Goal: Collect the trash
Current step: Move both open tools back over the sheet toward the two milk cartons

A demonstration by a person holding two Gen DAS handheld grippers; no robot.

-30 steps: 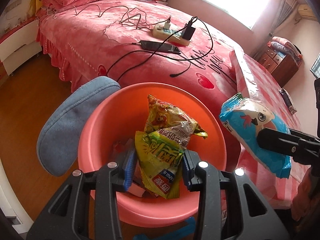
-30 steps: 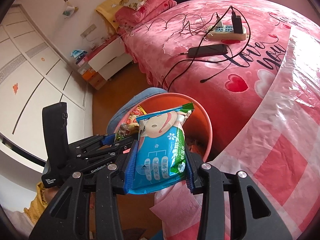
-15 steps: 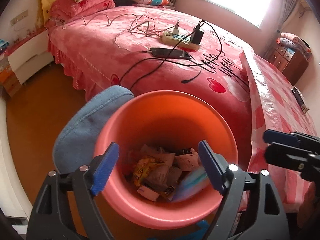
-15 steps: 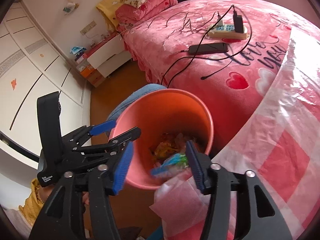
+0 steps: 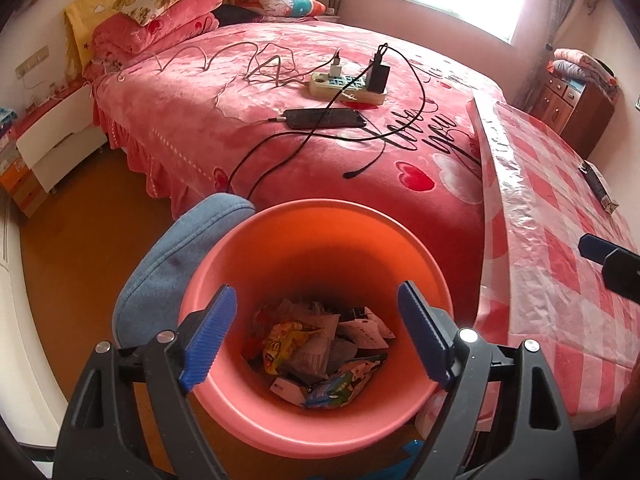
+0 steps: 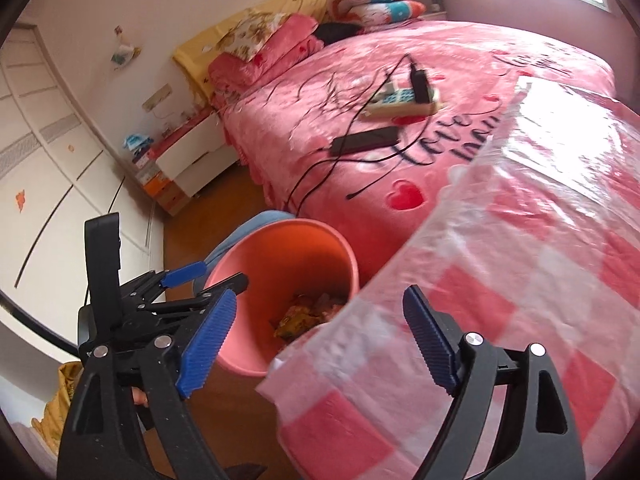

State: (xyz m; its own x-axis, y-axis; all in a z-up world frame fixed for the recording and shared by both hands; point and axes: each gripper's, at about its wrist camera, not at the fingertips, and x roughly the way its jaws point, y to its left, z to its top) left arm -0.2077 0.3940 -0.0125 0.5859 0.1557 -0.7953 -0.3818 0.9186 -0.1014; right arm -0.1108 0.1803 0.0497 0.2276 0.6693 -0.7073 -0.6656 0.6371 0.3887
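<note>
Left gripper [image 5: 316,338] fingers apart over orange bin [image 5: 320,224], only its view showing wrappers [image 5: 320,354] at the bottom; right gripper [image 6: 320,344] fingers apart above checkered tabletop [image 6: 520,280].

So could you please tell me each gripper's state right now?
Left gripper: open, empty, above the bin.
Right gripper: open, empty.
</note>
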